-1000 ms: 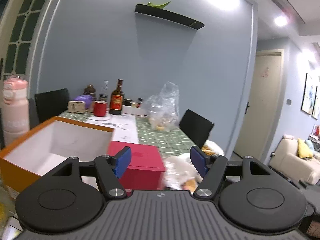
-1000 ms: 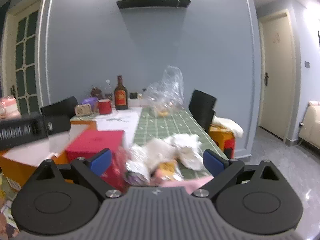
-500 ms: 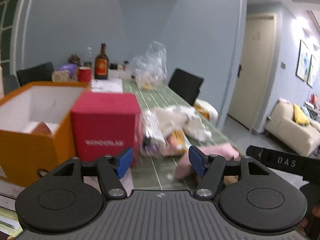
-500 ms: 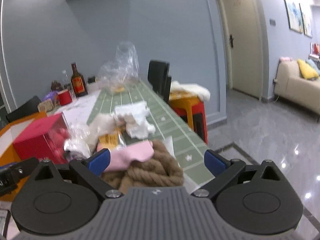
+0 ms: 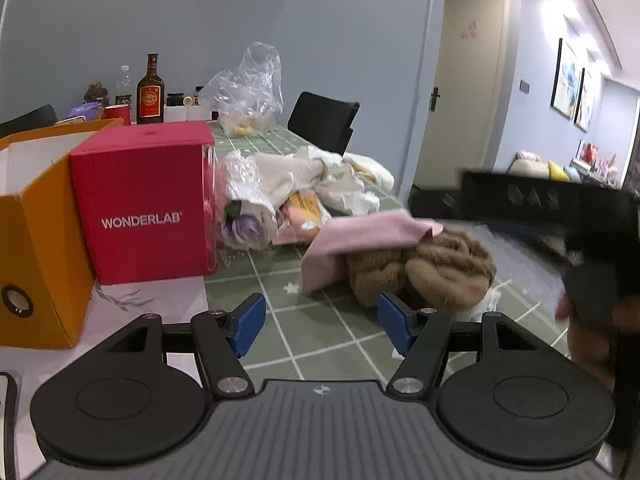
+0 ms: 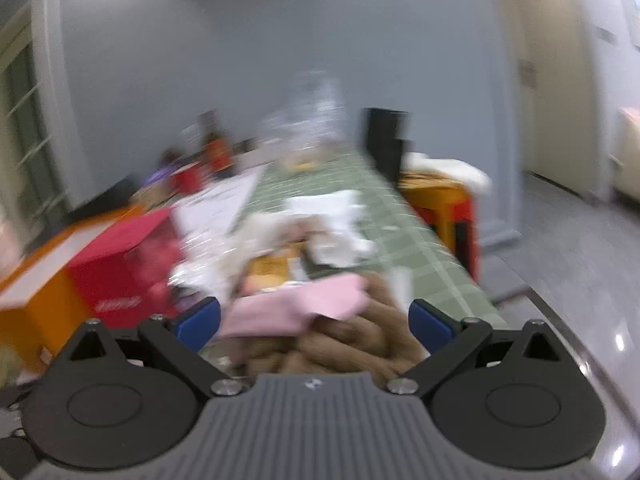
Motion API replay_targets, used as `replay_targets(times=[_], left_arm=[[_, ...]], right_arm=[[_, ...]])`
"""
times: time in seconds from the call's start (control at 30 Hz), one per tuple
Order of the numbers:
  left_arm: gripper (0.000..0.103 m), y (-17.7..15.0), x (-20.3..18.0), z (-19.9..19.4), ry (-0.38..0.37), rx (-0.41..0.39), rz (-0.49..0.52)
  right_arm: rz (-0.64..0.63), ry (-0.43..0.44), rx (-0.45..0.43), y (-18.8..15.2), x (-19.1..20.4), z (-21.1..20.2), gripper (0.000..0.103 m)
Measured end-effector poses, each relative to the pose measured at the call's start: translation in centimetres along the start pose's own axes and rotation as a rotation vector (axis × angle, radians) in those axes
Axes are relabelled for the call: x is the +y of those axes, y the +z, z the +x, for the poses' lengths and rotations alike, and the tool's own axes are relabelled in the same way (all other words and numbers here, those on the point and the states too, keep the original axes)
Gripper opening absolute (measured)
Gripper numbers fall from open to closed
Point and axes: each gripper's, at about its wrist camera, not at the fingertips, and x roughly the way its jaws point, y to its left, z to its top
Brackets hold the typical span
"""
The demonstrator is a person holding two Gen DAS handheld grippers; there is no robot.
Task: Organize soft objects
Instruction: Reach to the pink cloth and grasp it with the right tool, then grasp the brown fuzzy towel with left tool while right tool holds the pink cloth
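Observation:
A pink cloth (image 5: 360, 236) lies over a brown knitted bundle (image 5: 432, 268) on the green checked table (image 5: 320, 340). Behind them is a heap of white cloths and plastic-wrapped soft items (image 5: 280, 192). My left gripper (image 5: 320, 320) is open and empty, low over the table just short of the pink cloth. My right gripper (image 6: 316, 320) is open, its jaws standing either side of the pink cloth (image 6: 296, 308) and the brown bundle (image 6: 344, 344); that view is blurred. The right gripper's body also shows in the left wrist view (image 5: 560, 208).
A red WONDERLAB box (image 5: 148, 204) stands left of the heap, with an open orange box (image 5: 36, 240) beside it. Bottles, a red cup and a clear plastic bag (image 5: 244, 88) are at the table's far end. A black chair (image 5: 324, 120) and an orange stool (image 6: 444, 200) stand to the right.
Both grippers have swung down and closer to the table. The right gripper has moved in over the pink cloth and brown bundle. Both stay open.

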Motion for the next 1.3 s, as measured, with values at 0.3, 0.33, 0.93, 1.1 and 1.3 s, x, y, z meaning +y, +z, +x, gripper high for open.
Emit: replay_targets(times=[0.3, 0.33, 0.93, 1.1, 1.3], left_arm=[[0.076, -0.7, -1.0, -0.4, 0.060, 0.048, 0.053], [0.076, -0.5, -0.8, -0.2, 0.080, 0.071, 0.040], [0.076, -0.5, 0.8, -0.1, 0.148, 0.087, 0.024], [0.076, -0.6, 0.7, 0.0, 0.153, 0.095, 0.009], [0.076, -0.6, 0.7, 0.1, 0.113, 0.142, -0.028]], right_arm=[[-0.229, 0.055, 0.163, 2.2, 2.9, 6.0, 0.098], [-0.240, 0.036, 0.185, 2.1, 3.0, 6.5, 0.098], [-0.187, -0.002, 0.152, 1.3, 3.4, 6.5, 0.007], [0.075, 0.059, -0.017, 2.0, 1.8, 2.7, 0.007], [0.321, 0.125, -0.165, 0.6, -0.5, -1.2, 0.007]])
